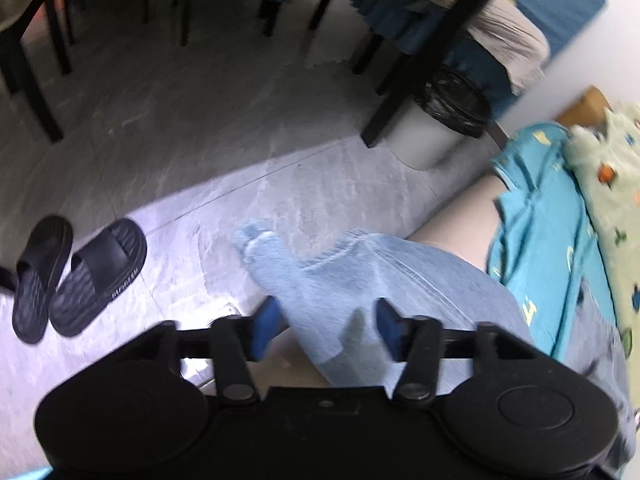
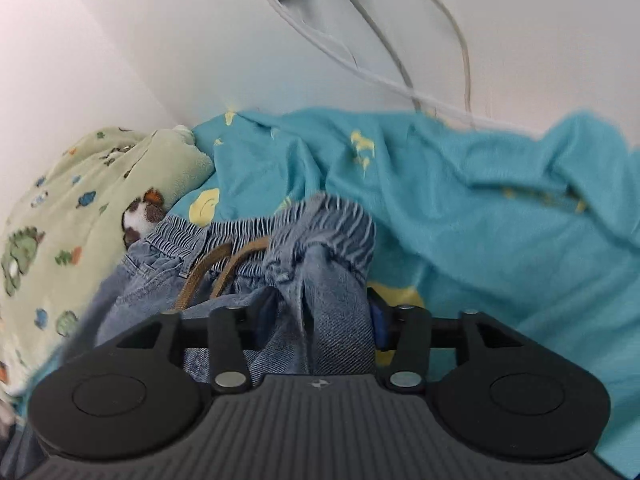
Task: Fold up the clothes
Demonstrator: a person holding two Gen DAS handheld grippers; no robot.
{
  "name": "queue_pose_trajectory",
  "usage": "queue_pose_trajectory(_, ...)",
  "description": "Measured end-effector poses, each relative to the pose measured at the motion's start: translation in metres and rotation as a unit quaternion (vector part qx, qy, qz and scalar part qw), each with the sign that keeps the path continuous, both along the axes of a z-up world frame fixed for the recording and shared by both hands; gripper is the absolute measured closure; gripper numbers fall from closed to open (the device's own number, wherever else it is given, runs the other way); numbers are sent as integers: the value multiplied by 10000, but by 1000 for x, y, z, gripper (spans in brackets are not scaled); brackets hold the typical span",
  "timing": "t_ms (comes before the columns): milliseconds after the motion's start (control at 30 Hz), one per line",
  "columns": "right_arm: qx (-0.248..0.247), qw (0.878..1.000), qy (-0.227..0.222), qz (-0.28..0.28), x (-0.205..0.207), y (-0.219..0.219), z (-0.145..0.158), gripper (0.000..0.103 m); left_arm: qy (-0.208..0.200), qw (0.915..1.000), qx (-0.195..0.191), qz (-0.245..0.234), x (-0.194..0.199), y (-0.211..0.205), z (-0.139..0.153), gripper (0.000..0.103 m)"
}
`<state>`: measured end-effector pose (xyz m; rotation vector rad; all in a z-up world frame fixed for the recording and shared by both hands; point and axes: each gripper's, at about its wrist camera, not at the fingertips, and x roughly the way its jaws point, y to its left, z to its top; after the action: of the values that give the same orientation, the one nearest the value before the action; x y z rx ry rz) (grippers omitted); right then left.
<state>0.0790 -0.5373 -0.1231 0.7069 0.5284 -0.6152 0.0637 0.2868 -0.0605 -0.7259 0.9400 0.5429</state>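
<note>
The right tool pinches the jeans on the blue bed sheet, the left tool is wide around a jeans leg, and a black bag lines the bin.

White lettering runs along the sole edge of one black slipper, too blurred to read.
</note>
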Motion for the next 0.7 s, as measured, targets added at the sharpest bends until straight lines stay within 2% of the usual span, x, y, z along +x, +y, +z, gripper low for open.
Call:
queue_pose_trajectory(33,-205,9998,42,-56,-2,1,4,38,-30,9999,93,-96,1,-5,4,40)
queue_pose_trajectory(100,-553,9984,42,-120,-5,5,12,38,-126,9989,327,-310,4,-16,15,40)
queue_pose_trajectory(267,-898,9956,-140,230,-6,30,34,38,-507,9922,749,-861,13,-53,40,39)
queue_pose_trajectory(500,-1200,9798,-754,1409,-8,94,70,39,-870,9768,868,-1752,45,-121,57,39)
queue_pose_trajectory(700,-1416,9512,-835,2610,-3,156,72,39,-1100,9591,1083,-2373,69,-181,61,39)
